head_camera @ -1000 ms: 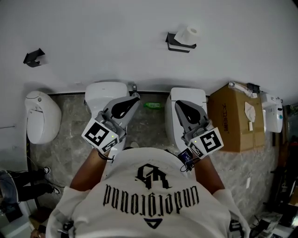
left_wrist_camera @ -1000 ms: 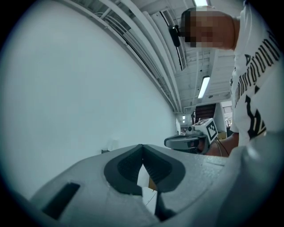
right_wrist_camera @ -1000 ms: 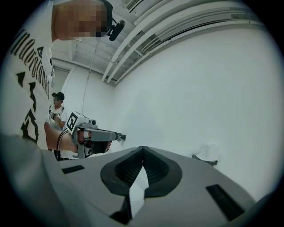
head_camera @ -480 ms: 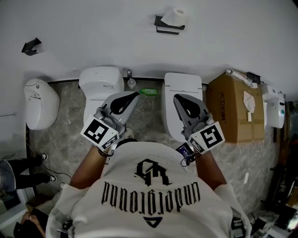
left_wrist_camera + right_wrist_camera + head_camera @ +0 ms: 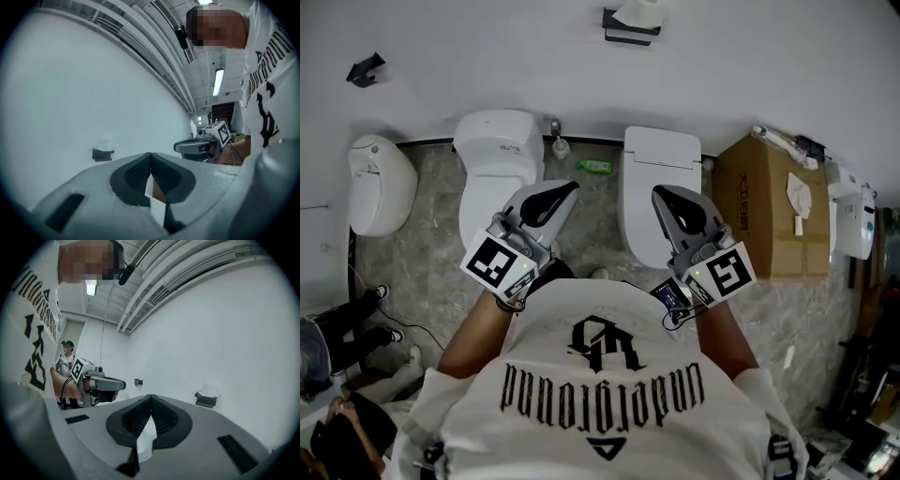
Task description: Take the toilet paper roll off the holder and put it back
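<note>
A white toilet paper roll (image 5: 637, 13) sits on a black wall holder (image 5: 629, 29) at the top of the head view, far from both grippers. The left gripper view shows the roll (image 5: 104, 144) pale above the holder (image 5: 102, 153); in the right gripper view the roll (image 5: 212, 390) rests on the holder (image 5: 205, 400). My left gripper (image 5: 570, 189) is held in front of the person's chest, jaws shut with nothing between them. My right gripper (image 5: 660, 193) is level with it, also shut and empty.
Two white toilets (image 5: 498, 173) (image 5: 659, 187) stand against the wall below the grippers, a urinal (image 5: 380, 183) at left. A cardboard box (image 5: 770, 216) stands at right. A second black holder (image 5: 365, 69) is on the wall at left. Another person stands at lower left (image 5: 337, 431).
The head view has shifted: the roll and holder slid up and left to the frame's top edge, and more floor and toilets show. Both grippers stay shut in front of the chest.
</note>
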`<state>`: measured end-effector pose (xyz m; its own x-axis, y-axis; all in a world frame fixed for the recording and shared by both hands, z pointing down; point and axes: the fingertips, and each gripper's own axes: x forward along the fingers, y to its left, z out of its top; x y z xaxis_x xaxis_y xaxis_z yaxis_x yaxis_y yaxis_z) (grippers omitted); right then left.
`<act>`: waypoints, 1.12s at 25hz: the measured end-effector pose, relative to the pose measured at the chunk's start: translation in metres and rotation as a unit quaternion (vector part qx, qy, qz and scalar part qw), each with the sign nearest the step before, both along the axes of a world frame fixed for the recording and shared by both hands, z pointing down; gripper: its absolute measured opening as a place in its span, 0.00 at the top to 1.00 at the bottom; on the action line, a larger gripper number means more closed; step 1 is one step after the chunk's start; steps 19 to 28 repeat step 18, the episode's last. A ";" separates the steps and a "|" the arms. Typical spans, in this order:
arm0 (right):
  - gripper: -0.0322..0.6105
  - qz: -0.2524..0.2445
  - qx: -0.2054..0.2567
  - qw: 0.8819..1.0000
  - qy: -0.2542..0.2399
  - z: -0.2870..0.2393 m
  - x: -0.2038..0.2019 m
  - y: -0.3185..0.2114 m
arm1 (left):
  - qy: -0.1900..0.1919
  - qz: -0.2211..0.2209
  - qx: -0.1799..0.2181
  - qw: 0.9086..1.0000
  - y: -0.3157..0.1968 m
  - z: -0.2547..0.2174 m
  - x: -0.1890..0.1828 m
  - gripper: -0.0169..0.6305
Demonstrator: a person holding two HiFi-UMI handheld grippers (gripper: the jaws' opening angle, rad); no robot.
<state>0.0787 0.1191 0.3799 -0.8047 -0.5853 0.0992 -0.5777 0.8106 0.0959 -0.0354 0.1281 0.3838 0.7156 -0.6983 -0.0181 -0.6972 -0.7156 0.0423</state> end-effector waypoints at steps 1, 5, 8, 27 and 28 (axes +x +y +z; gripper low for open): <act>0.93 -0.001 0.000 1.000 0.000 0.001 0.003 0.001 | 0.000 -0.005 0.004 1.000 0.002 -0.002 0.001 0.95; 0.93 -0.006 0.004 1.000 0.014 0.005 0.007 0.008 | -0.002 -0.015 0.010 1.000 0.008 -0.008 0.003 0.95; 0.93 -0.015 0.005 1.000 0.022 0.007 0.006 0.014 | 0.006 0.001 0.007 1.000 0.017 -0.009 0.012 0.95; 0.93 -0.027 0.005 1.000 0.010 0.005 0.009 0.014 | 0.000 0.010 0.010 1.000 0.018 -0.007 0.026 0.95; 0.93 -0.027 0.005 1.000 0.010 0.005 0.009 0.014 | 0.000 0.010 0.010 1.000 0.018 -0.007 0.026 0.95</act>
